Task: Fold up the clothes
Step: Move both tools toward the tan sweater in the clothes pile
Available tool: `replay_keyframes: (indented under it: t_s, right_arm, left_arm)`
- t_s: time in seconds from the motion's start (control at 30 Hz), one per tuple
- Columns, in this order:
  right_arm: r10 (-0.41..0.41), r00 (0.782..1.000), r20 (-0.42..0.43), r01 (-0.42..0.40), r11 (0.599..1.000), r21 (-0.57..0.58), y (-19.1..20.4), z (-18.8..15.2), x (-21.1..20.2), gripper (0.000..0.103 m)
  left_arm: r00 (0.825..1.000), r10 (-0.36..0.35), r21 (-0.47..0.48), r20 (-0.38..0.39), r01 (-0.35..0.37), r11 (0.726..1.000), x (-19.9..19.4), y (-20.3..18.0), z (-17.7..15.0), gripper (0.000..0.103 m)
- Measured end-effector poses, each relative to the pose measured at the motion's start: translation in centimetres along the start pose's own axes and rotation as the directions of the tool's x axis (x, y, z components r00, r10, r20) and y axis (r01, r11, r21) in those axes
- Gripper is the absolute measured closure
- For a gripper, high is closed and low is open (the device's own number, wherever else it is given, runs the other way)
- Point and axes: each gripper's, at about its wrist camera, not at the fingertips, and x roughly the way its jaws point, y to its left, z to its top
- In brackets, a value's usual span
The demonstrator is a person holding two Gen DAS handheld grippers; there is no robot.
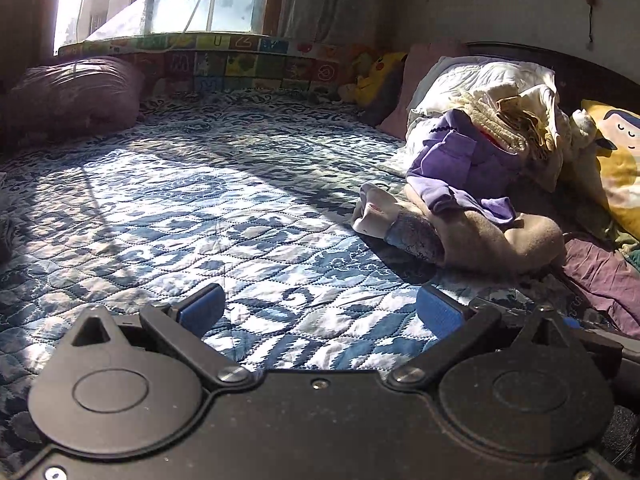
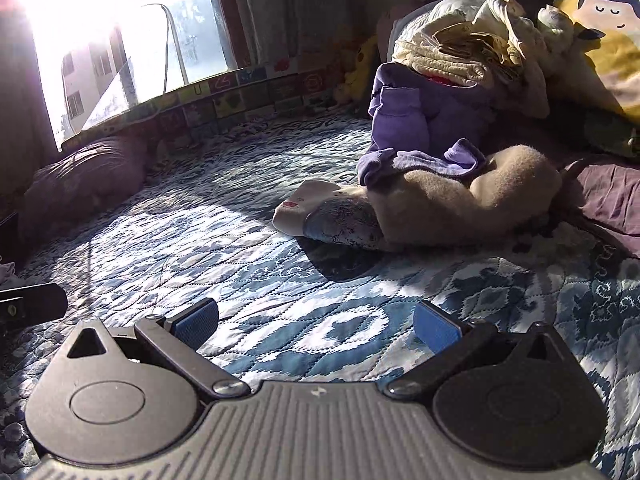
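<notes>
Your left gripper [image 1: 320, 312] and right gripper [image 2: 316, 322] both hover low over the blue patterned quilt [image 1: 208, 208] on the bed, fingers spread wide and holding nothing. The clothes pile [image 2: 440, 152] lies ahead and to the right, well apart from both: a purple garment [image 1: 460, 164] draped over a tan one [image 1: 500, 240], cream pieces heaped behind.

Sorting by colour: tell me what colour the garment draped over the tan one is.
Purple garment, lying across the tan garment; the right wrist view shows it best.
</notes>
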Motion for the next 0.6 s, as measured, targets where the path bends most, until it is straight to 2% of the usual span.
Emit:
replay_keyframes:
  t_s: [0.13, 0.33, 0.47, 0.6]
  right_arm:
    - [-0.018, 0.996, 0.088, 0.010, 0.996, 0.093, -3.6, 1.1, -0.1, 0.000]
    - [-0.071, 0.979, 0.189, 0.019, 0.964, 0.264, -9.8, 1.6, 0.2, 0.000]
    - [-0.077, 0.979, 0.187, 0.003, 0.931, 0.365, -12.4, 1.6, 0.9, 0.000]
    - [-0.105, 0.969, 0.222, 0.006, 0.914, 0.407, -13.4, 1.5, 0.6, 0.000]
  left_arm:
    - [0.997, -0.067, 0.047, -0.047, 0.069, 0.996, 4.5, -3.0, 2.0, 0.000]
    - [0.990, -0.108, 0.135, -0.086, 0.119, 0.984, 10.5, -8.0, 3.6, 0.000]
    - [0.985, -0.149, 0.183, -0.082, 0.162, 0.970, 14.1, -11.0, 4.4, 0.001]
    - [0.976, -0.201, 0.173, -0.084, 0.213, 0.962, 17.5, -13.1, 5.3, 0.006]
